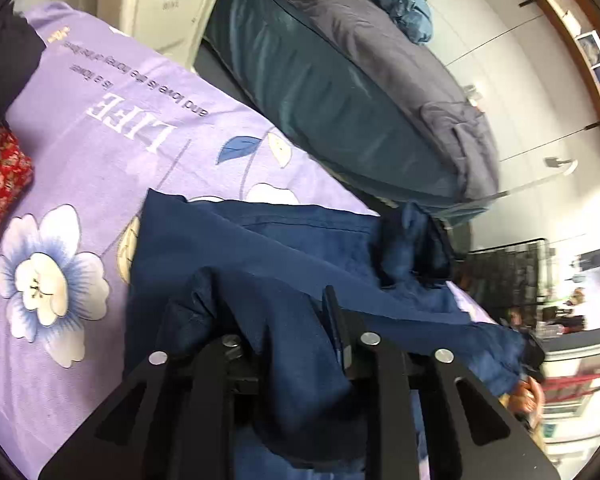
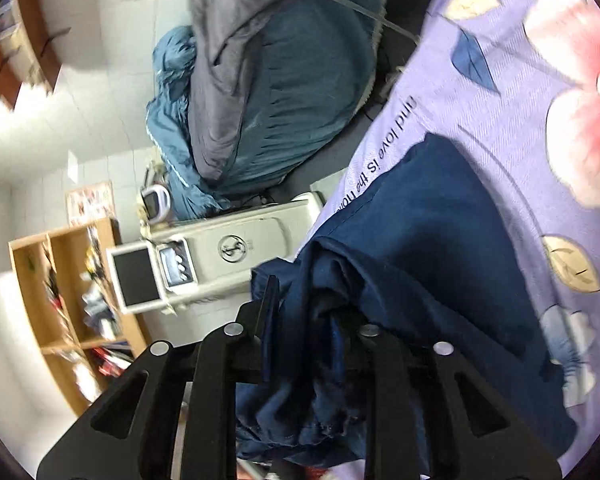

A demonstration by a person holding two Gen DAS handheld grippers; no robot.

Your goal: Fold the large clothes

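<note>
A navy blue garment point(image 1: 260, 248) lies partly on a purple flowered bed sheet point(image 1: 100, 140) and rises in a bunch over my left gripper point(image 1: 276, 304). Its right finger point(image 1: 336, 320) shows; the cloth covers the other one, so the grip is unclear. In the right wrist view the same navy garment point(image 2: 428, 216) runs from the sheet point(image 2: 480, 112) into my right gripper point(image 2: 316, 296). Crumpled cloth fills the gap beside that gripper's bare left finger point(image 2: 270, 304), and the right finger is hidden under folds.
A teal and grey duvet point(image 1: 340, 92) is heaped past the sheet's edge, beside a beige machine point(image 2: 236, 244) with a round logo. A red patterned cloth point(image 1: 0, 176) lies at the sheet's left. A wooden shelf point(image 2: 60, 280) stands by the white tiled wall.
</note>
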